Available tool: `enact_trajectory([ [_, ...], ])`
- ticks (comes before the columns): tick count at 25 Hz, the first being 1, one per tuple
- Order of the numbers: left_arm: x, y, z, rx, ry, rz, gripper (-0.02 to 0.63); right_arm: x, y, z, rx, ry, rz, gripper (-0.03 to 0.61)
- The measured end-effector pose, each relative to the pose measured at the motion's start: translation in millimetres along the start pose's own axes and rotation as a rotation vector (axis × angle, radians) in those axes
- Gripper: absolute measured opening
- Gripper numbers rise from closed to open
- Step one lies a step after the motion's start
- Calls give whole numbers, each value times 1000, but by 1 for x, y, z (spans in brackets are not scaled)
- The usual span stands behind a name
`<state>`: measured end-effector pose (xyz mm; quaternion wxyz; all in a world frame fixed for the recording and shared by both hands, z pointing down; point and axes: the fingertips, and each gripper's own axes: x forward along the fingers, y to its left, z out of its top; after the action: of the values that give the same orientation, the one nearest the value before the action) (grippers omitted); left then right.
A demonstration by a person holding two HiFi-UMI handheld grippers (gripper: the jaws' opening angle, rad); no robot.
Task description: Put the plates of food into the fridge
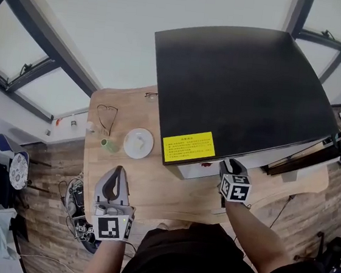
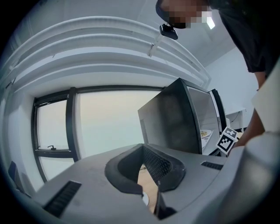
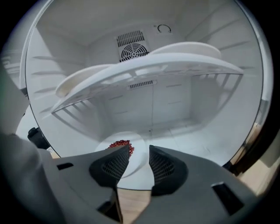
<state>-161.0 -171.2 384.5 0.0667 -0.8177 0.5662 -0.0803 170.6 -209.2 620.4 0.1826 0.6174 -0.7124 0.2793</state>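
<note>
A black fridge stands on the wooden table with its front open toward me. My right gripper is at its opening. In the right gripper view a white plate with red food rests on the fridge floor, just beyond the right gripper. Its jaws are parted, with nothing pressed between them. Two more plates sit on the wire shelf above. Another white plate lies on the table left of the fridge. My left gripper hovers near the table's front edge, shut and empty.
A pair of glasses and a small green object lie on the table's left side by the plate. Windows run along the wall behind the table. Cables and gear sit on the floor at the left.
</note>
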Motion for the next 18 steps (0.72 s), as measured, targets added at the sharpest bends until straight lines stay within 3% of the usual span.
enact_trajectory([
  [7, 7, -32, 2, -3, -24, -82, 5, -41, 12, 25, -97, -136, 57, 118],
  [10, 9, -43, 0, -35, -26, -112, 5, -61, 16, 40, -80, -207, 101, 101],
  [14, 12, -57, -16, -138, 13, -146, 5, -90, 16, 56, -87, -275, 129, 60],
  [18, 13, -70, -23, -144, 35, -177, 5, -114, 24, 75, -51, -327, 180, 41],
])
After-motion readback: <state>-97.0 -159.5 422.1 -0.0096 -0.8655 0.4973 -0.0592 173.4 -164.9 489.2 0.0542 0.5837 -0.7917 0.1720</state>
